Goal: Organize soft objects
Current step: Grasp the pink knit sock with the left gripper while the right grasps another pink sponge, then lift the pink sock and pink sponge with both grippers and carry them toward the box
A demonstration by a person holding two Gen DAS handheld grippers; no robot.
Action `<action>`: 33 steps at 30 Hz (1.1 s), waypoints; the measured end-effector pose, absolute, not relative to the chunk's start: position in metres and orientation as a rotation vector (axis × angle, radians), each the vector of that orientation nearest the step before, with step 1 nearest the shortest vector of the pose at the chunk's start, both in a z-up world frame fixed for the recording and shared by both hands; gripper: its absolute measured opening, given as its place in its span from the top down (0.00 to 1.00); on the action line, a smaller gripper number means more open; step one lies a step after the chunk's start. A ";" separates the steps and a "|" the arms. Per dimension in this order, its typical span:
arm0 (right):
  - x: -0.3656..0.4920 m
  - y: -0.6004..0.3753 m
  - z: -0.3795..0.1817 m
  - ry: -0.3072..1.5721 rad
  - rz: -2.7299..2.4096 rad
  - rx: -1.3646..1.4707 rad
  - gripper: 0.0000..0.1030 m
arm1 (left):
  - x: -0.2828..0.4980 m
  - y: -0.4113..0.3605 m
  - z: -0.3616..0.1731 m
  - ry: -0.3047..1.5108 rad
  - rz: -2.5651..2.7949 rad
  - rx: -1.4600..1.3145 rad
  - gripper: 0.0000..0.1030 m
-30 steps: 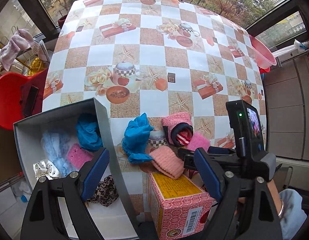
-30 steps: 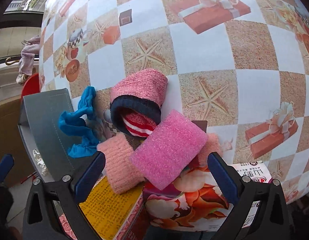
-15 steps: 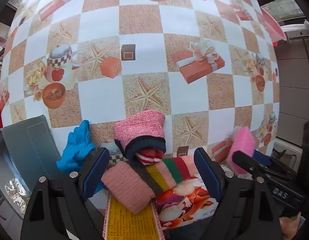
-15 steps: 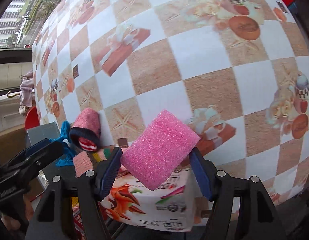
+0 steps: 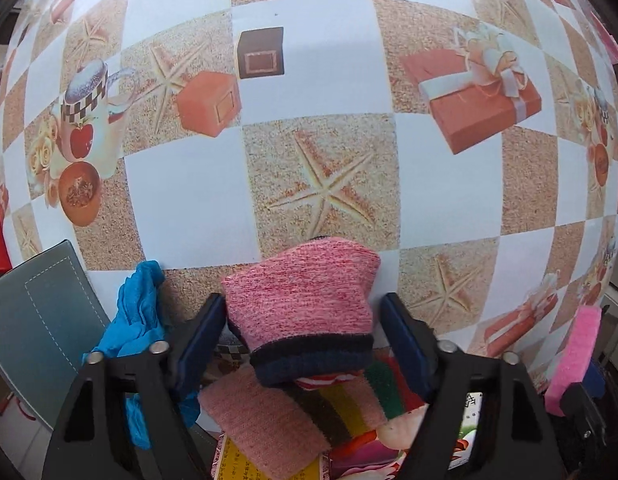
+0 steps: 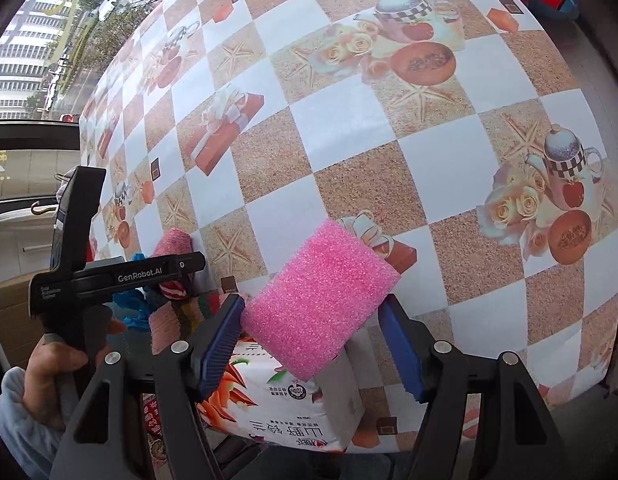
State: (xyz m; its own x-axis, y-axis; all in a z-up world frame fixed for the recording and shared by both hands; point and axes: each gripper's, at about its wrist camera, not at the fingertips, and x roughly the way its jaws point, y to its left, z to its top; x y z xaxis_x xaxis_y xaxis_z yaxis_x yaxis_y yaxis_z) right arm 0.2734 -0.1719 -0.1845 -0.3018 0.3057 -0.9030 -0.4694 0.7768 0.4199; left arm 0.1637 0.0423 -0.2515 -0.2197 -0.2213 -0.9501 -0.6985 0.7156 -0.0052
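My right gripper [image 6: 313, 338] is shut on a pink sponge [image 6: 319, 300] and holds it above the table; the sponge also shows in the left wrist view [image 5: 575, 356]. My left gripper [image 5: 303, 338] stands open around a rolled pink sock with a dark cuff [image 5: 305, 312]; the pads sit at its two sides. A flat pink knit cloth [image 5: 265, 420] and a striped cloth [image 5: 361, 396] lie under the sock. A blue cloth [image 5: 135, 332] lies to the left.
A grey storage box [image 5: 37, 320] stands at the left. A printed carton [image 6: 293, 412] sits at the table's near edge under the cloths. The checked tablecloth [image 5: 189, 200] stretches away beyond.
My left gripper moved forward and down, so its fingers now flank the rolled sock. My right gripper lifted the pink sponge and swung right, away from the pile.
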 end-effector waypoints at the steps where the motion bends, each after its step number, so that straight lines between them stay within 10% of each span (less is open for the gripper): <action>1: 0.272 -0.172 -0.183 1.712 0.768 -0.127 0.32 | 0.163 0.044 -0.248 1.756 0.522 -0.734 0.41; 6: 0.264 -0.179 -0.179 1.694 0.760 -0.121 0.32 | 0.169 0.042 -0.223 1.658 0.468 -0.675 0.73; 33: 0.198 -0.260 -0.138 1.647 0.626 -0.053 0.32 | 0.105 -0.097 -0.073 1.353 0.045 -0.513 0.73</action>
